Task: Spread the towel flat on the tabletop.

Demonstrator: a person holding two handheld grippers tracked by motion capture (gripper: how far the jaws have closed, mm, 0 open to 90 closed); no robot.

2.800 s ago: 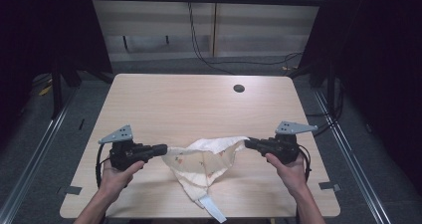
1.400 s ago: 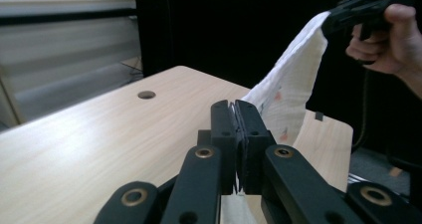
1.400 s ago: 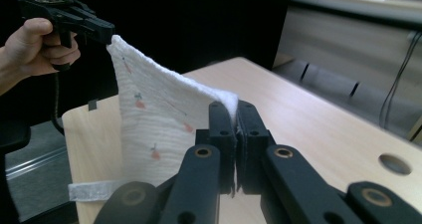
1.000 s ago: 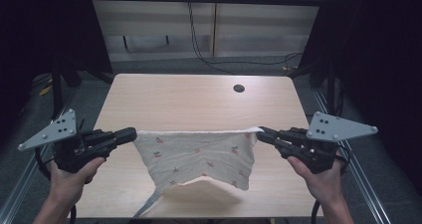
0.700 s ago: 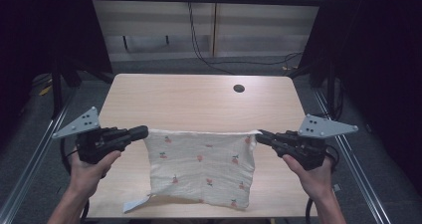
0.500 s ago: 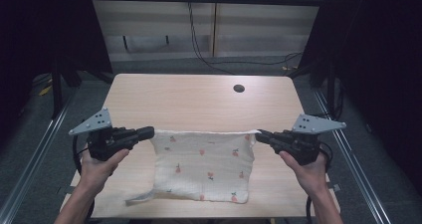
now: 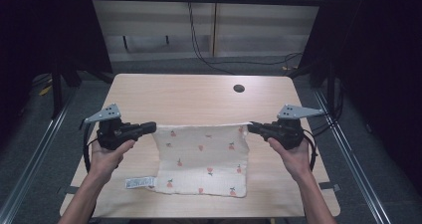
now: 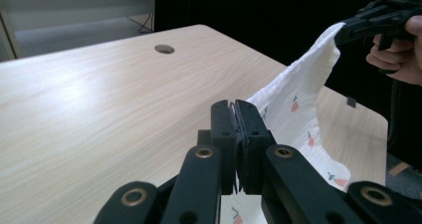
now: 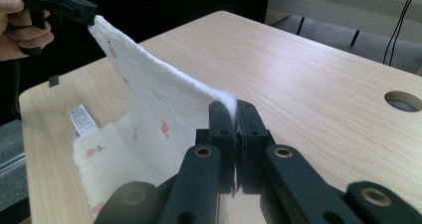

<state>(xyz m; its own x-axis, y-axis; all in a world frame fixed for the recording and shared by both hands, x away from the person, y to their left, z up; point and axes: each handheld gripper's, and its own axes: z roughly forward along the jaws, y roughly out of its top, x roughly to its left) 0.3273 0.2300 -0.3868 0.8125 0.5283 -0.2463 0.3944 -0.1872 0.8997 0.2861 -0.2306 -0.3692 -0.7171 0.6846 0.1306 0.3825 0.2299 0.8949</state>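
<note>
- At the left, the person's left hand (image 7: 107, 154) holds the black left gripper (image 7: 151, 128), level and pointing inward – its jaws are clamped tight on the upper left corner of a white, crinkled cloth printed with small red fruit (image 7: 201, 157).
- A small white care label (image 7: 140, 183) sticks out from the cloth's lower left corner and lies flat on the light wooden tabletop (image 7: 189, 97).
- In the middle, the cloth's top edge is stretched straight between the two grippers and raised off the tabletop, while its lower part lies spread on the wood near the front edge.
- Farther back, right of centre, a round dark cable hole (image 7: 239, 88) sits in the tabletop, well apart from the cloth.
- At the right, the black right gripper (image 7: 252, 128), in the right hand (image 7: 293, 152), points back toward the left one – its jaws are pinched closed on the cloth's upper right corner.
</note>
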